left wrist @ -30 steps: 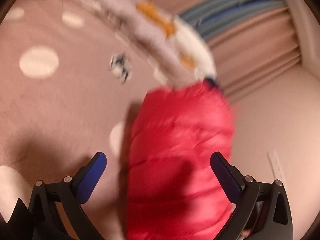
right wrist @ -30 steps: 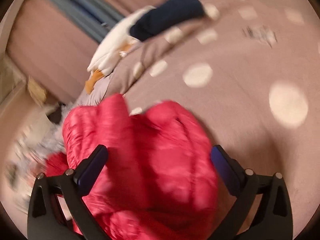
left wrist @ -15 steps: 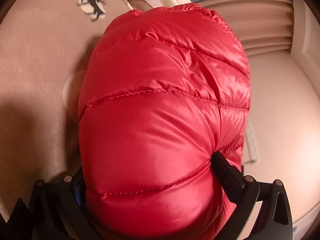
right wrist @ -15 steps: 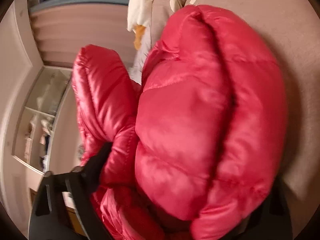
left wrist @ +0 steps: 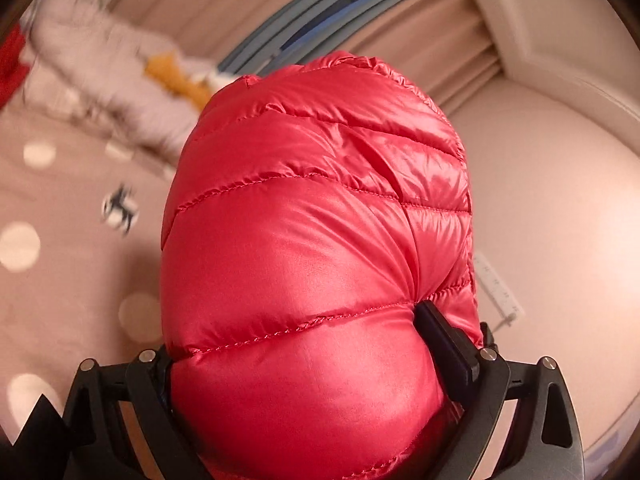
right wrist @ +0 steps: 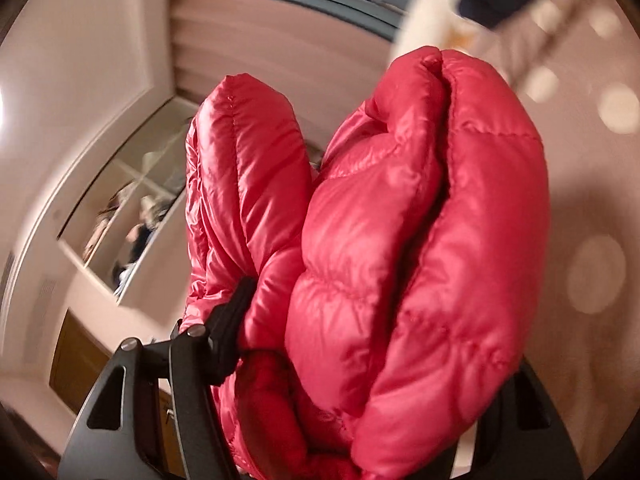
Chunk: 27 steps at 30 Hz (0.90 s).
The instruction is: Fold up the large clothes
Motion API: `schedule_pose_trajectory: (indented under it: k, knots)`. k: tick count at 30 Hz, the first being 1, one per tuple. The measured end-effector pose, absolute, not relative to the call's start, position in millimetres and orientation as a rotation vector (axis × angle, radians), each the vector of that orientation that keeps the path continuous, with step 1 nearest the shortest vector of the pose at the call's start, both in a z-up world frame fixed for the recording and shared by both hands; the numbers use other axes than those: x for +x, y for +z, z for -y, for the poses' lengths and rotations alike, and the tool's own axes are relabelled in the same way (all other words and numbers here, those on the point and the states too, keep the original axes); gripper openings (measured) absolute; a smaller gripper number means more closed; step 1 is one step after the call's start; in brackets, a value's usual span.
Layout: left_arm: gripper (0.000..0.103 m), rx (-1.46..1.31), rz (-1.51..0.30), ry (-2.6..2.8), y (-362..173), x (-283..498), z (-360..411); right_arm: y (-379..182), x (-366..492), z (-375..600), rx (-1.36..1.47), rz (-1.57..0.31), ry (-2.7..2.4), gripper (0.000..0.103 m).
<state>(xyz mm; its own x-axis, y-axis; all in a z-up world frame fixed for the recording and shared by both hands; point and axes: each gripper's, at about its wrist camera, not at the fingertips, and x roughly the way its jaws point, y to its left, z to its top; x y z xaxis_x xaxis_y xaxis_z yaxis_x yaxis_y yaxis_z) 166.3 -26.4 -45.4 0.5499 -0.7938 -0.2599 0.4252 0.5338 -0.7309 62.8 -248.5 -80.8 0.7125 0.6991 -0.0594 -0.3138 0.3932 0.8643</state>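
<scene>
Red puffer jacket point(left wrist: 320, 264): bunched, lifted above the dotted bedspread point(left wrist: 64, 280). Left gripper point(left wrist: 304, 364): jaws pinching its quilted bulk. Right gripper point(right wrist: 360, 360): jaws pinching folded layers. White-orange garment point(left wrist: 132, 80): lying behind.

Glossy, slippery-looking red shell cloth on the puffer jacket point(left wrist: 320, 264), quilted in puffy channels with raised red stitching; same satin sheen on its bunched folds in the right wrist view point(right wrist: 400, 240). Matt black plastic on the left gripper point(left wrist: 304, 344) frame, with small bright metal pins at the joints; smooth dark pads on the fingers point(left wrist: 440, 336). Same matt black plastic on the right gripper point(right wrist: 360, 344). Soft, matt pinkish cloth with pale dots on the bedspread point(left wrist: 72, 216). Fluffy white pile on the fleece garment point(left wrist: 120, 80), blurred. Matt pleated cloth on the curtain point(left wrist: 432, 40).
</scene>
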Motion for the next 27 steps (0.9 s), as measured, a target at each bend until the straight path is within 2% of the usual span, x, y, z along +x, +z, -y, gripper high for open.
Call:
schedule_pose_trajectory:
  k: [4, 9, 12, 16, 20, 23, 26, 27]
  knots:
    - [0.096, -0.646, -0.516, -0.796, -8, 125, -3, -32, 41, 222, 0.912, -0.396, 0.727, 0.064]
    - [0.096, -0.654, -0.450, -0.778, 16, 116, -21, 10, 29, 188, 0.835, -0.366, 0.745, 0.066]
    - [0.096, -0.628, -0.422, -0.762, 27, 142, -23, 27, 48, 179, 0.806, -0.364, 0.747, 0.068]
    - [0.097, -0.629, -0.469, -0.721, 6, 190, -21, 21, 104, 191, 0.806, -0.399, 0.683, 0.069]
    - [0.097, -0.664, -0.556, -0.722, -58, 244, -28, -32, 164, 208, 0.858, -0.508, 0.622, 0.069]
    - [0.097, -0.720, -0.752, -0.674, -145, 289, -24, -110, 200, 217, 0.901, -0.617, 0.530, 0.068]
    - [0.096, -0.732, -1.002, -0.578, -224, 312, -19, -188, 220, 225, 0.954, -0.787, 0.412, 0.062]
    - [0.098, -0.737, -1.020, -0.567, -239, 313, -20, -213, 223, 227, 0.945, -0.846, 0.358, 0.063]
